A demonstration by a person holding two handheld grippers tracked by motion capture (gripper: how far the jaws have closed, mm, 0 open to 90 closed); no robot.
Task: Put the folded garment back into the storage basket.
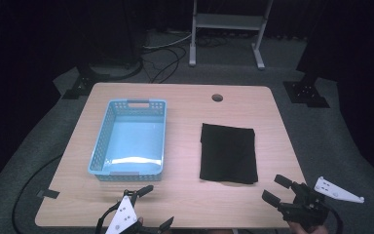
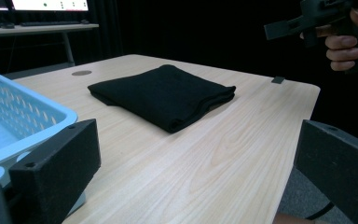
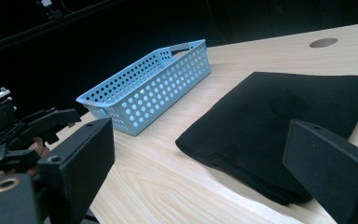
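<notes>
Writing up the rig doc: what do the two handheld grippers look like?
Both are black. The left gripper has two flat, blocky jaws, a white three-cornered plate dotted with small holes on top, and a black cable looping off its left side. The right gripper has the same jaws and a white holed plate behind it.

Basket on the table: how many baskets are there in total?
1. The blue basket stands empty on the left half of the table, beside the folded black cloth and apart from it. No other basket is visible.

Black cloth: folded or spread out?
Folded: the black cloth lies as a neat rectangle on the table, layered edges visible.
</notes>
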